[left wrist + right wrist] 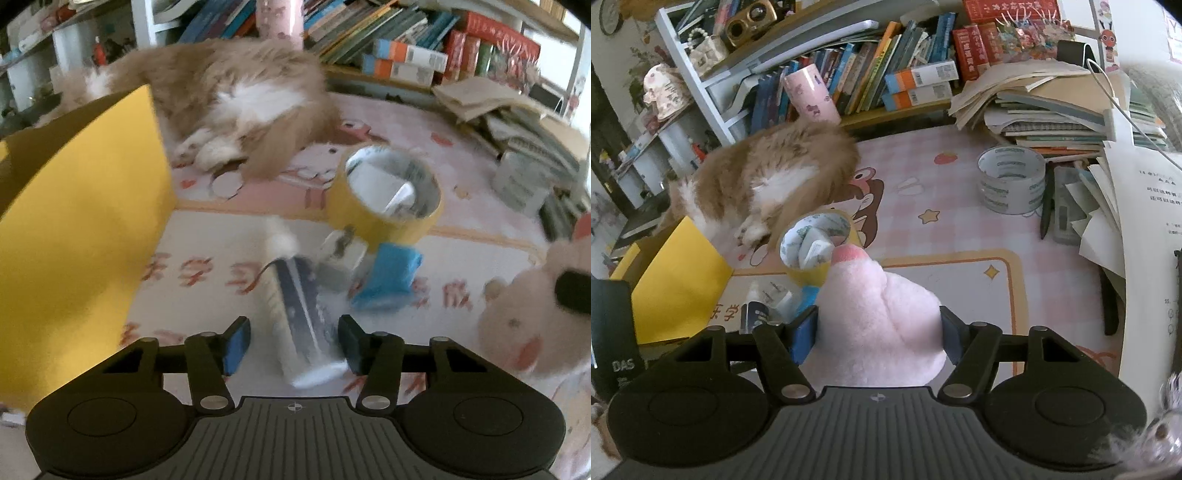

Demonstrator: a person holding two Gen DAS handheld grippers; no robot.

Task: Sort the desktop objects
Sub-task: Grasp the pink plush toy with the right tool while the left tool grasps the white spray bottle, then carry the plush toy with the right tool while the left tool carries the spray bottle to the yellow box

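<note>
A dark blue and white tube point(299, 317) lies on the pink desk mat point(207, 236) between the jaws of my left gripper point(293, 343). A gap shows beside its left pad, so the jaws stand open around the tube. My right gripper point(877, 336) is shut on a pink plush toy point(879, 317), which also shows at the right edge of the left wrist view point(528, 317). A yellow tape roll point(384, 192) point(816, 247) with small items inside stands just beyond, with a blue packet point(388, 277) and a small clear bottle point(340, 254) leaning at its base.
A yellow box point(74, 221) point(679, 288) stands open at the left. A ginger and white cat point(229, 99) point(768, 173) lies on the mat behind it. Stacked grey tape rolls point(1012, 181), a black pen point(1047, 206) and piles of papers point(1052, 110) fill the right side.
</note>
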